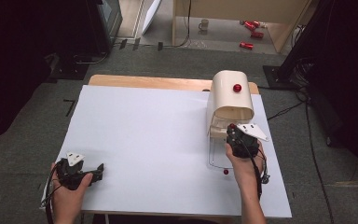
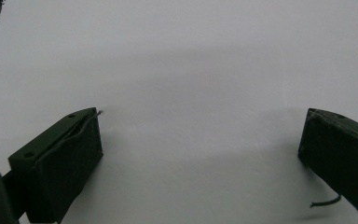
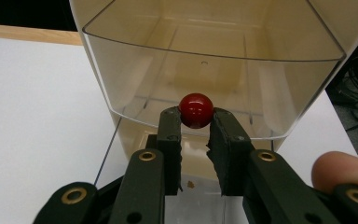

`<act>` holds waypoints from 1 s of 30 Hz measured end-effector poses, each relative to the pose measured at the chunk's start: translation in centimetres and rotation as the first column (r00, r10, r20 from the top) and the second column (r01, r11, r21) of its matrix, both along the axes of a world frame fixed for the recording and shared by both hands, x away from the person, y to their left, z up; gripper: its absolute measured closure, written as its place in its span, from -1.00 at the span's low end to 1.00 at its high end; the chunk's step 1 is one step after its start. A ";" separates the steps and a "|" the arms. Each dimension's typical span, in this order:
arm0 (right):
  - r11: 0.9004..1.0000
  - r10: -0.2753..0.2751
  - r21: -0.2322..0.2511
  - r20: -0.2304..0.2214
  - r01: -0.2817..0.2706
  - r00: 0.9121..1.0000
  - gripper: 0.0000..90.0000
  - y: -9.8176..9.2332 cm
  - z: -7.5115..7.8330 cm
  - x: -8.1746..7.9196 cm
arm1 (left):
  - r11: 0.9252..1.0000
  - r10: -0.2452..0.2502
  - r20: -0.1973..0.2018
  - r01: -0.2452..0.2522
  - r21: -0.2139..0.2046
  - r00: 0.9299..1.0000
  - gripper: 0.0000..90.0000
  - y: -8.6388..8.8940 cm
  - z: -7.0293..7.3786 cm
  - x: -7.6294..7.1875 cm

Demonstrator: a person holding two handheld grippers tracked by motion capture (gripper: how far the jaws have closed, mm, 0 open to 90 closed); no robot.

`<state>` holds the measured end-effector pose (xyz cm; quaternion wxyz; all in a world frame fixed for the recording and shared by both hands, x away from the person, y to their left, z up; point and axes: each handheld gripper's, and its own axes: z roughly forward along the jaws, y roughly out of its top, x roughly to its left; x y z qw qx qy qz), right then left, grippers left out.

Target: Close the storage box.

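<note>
A cream domed box (image 1: pixel 230 95) stands at the table's far right, with a red knob (image 1: pixel 237 87) on top. Its front is a clear plastic bin (image 3: pixel 214 70) that carries a red ball knob (image 3: pixel 196 109). My right gripper (image 3: pixel 196 117) is shut on that knob, one pad on each side; in the high view the right gripper (image 1: pixel 231 128) sits at the box's mouth. Near the front left corner of the table, my left gripper (image 1: pixel 99 171) rests in the hand. Its jaws (image 2: pixel 200 144) stand wide open over bare white table with nothing between them.
A flat clear panel (image 1: pixel 214 156) lies on the white table (image 1: pixel 144 140) in front of the box, with a small red knob (image 1: pixel 225 171) near its front edge. Cables run over the grey floor to the right. Red cans (image 1: pixel 251 29) and a mug (image 1: pixel 204 24) lie far behind.
</note>
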<state>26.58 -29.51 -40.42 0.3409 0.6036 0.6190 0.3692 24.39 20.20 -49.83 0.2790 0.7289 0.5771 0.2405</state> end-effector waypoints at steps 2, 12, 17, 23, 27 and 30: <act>1.000 0.001 0.001 0.001 -0.001 1.000 0.68 0.0 0.0 0.1 | 1.000 0.001 0.001 -0.001 0.000 1.000 -1.00 0.0 0.0 0.0; 0.998 0.053 0.019 -0.031 -0.052 0.998 0.10 -0.2 -0.2 -0.2 | 1.000 0.000 0.001 0.000 0.000 1.000 -1.00 0.0 0.0 0.0; 0.994 0.105 0.014 -0.087 -0.104 0.991 -0.78 0.5 -0.7 -1.1 | 1.000 0.000 0.000 0.000 0.000 1.000 -1.00 0.0 0.0 0.0; 0.994 0.101 0.037 -0.084 -0.098 0.991 -1.00 0.3 -1.1 -3.1 | 1.000 0.000 0.001 0.000 0.000 1.000 -1.00 0.0 0.0 0.0; 0.997 0.079 0.031 -0.077 -0.077 0.994 -1.00 -0.1 -1.4 -5.0 | 1.000 0.000 0.001 0.000 0.000 1.000 -1.00 0.0 0.0 0.0; 0.996 0.084 0.035 -0.076 -0.082 0.994 -1.00 -0.2 -1.5 -5.6 | 1.000 0.000 0.000 0.000 0.000 1.000 -1.00 0.0 0.0 0.0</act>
